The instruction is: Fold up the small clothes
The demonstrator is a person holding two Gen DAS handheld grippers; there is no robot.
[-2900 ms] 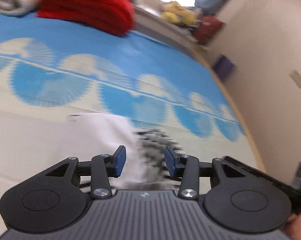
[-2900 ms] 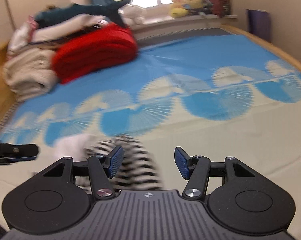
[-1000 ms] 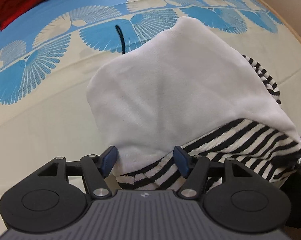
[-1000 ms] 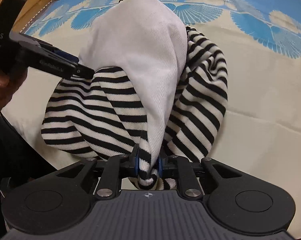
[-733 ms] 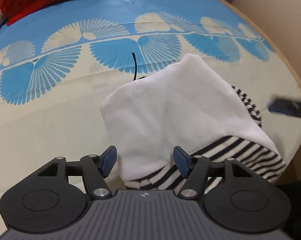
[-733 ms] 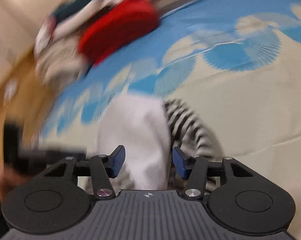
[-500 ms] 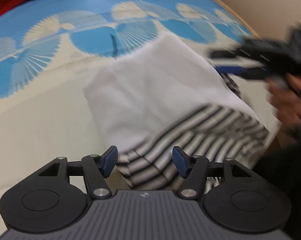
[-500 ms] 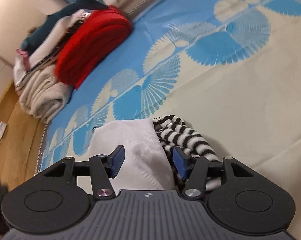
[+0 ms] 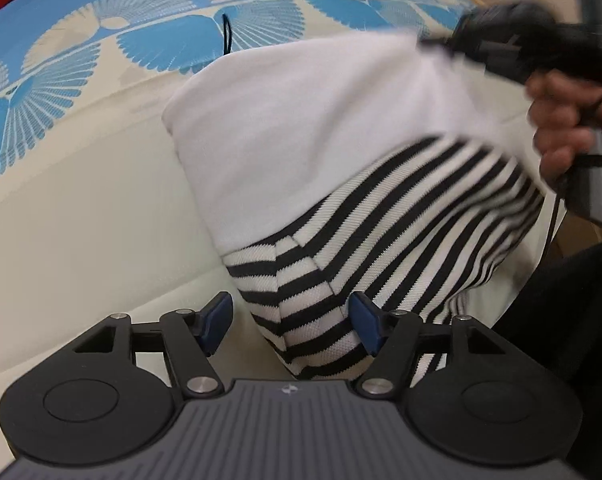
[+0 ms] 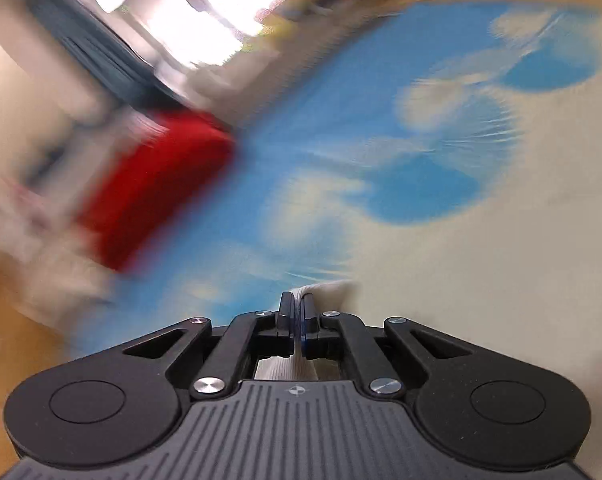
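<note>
Fold step: right gripper (image 10: 297, 322) pinching white cloth edge (image 10: 325, 290); left gripper (image 9: 291, 322) spread around striped hem (image 9: 301, 300), which it likely must clamp next

Left tool (image 9: 291, 322) black with blue pads, silver screws, ribbed grey housing; right tool (image 10: 298, 322) alike; bare-skinned hand (image 9: 561, 128)
</note>
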